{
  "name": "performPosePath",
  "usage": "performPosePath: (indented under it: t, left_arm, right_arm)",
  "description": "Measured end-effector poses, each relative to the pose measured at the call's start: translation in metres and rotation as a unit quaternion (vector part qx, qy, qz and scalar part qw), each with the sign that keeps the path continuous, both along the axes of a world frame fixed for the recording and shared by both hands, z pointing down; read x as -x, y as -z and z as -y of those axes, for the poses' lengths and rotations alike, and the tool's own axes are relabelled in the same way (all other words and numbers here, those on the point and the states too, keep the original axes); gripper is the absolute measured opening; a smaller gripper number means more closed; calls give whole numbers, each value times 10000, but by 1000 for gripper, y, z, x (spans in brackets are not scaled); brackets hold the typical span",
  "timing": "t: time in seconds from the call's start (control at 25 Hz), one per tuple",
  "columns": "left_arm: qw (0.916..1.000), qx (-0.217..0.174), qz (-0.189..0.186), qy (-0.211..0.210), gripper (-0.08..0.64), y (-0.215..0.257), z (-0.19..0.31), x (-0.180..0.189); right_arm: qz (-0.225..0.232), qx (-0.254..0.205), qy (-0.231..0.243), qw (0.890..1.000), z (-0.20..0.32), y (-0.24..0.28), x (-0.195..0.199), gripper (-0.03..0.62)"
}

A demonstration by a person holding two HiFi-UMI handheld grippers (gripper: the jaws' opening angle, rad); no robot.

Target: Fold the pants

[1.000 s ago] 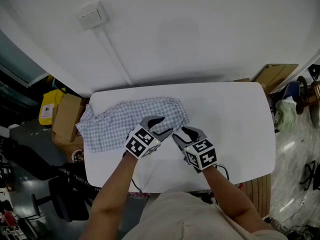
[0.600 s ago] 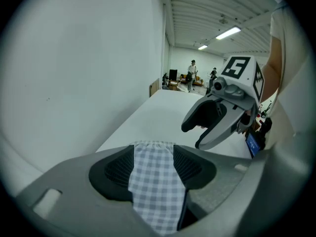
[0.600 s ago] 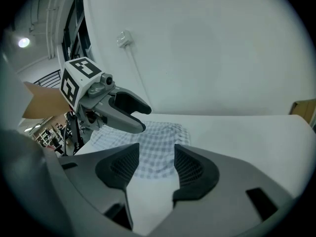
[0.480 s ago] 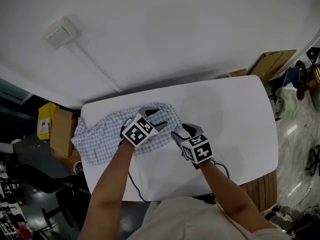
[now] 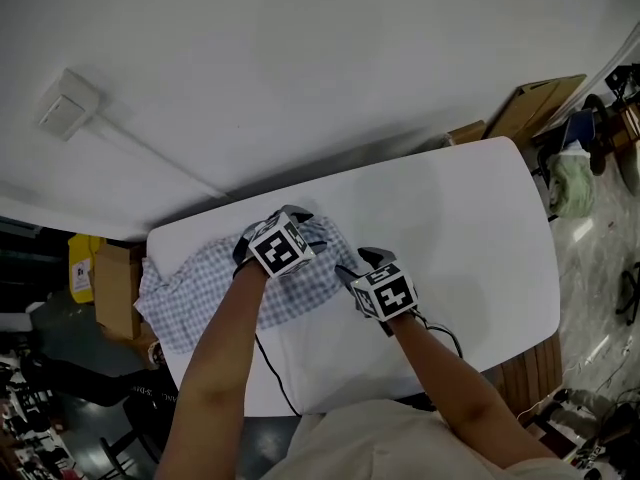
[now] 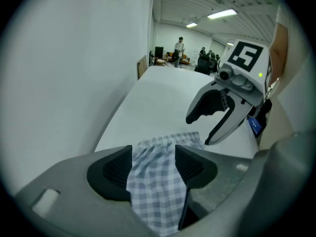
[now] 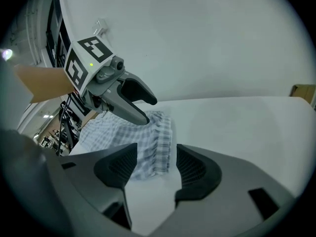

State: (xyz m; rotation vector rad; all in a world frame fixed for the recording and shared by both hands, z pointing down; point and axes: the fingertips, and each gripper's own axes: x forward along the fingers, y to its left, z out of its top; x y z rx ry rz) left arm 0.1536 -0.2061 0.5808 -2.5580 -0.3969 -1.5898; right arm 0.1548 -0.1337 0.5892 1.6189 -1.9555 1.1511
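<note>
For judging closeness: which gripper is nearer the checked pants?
Left. The left gripper is over the pants, cloth between its jaws; the right gripper is at their edge. Both jaws have just been opening.

White table [image 5: 470, 238] with rounded corners is recorded. Blue-and-white checked pants [image 5: 195, 293] are laid crumpled directly on its left half, bunched toward the far edge, one part carried past the left edge

The left tongs [image 5: 268, 224] and right tongs [image 5: 356, 265] are grey, with black ribbed pads [image 6: 116, 169] and black-and-white marker cubes [image 5: 277, 248]. Dark cables [image 5: 270, 363] trail below them. The shirt [image 5: 380, 443] is beige.
</note>
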Motion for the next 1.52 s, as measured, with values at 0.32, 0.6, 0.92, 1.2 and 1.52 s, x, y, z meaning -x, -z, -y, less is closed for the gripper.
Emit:
performPosePath:
  t: [0.32, 0.6, 0.92, 1.2, 1.52]
  left_arm:
    - [9856, -352, 1110, -1223, 277, -37, 9, 5]
    - [9802, -251, 1425, -1353, 278, -59, 4, 6]
    - [9802, -326, 1418, -1345, 273, -62, 2, 5]
    - [9825, -513, 1165, -1361, 91, -56, -14, 10]
    - [9827, -676, 866, -1491, 81, -17, -35, 0]
  right_arm:
    - [123, 316, 263, 9991, 8, -25, 7, 250]
    - [-4, 581, 273, 9979, 13, -42, 10, 250]
    - [-420, 694, 264, 9964, 12, -42, 6, 179]
    - [-335, 728, 231, 9965, 5, -38, 8, 107]
    - [-267, 393, 71, 9988, -16, -2, -2, 104]
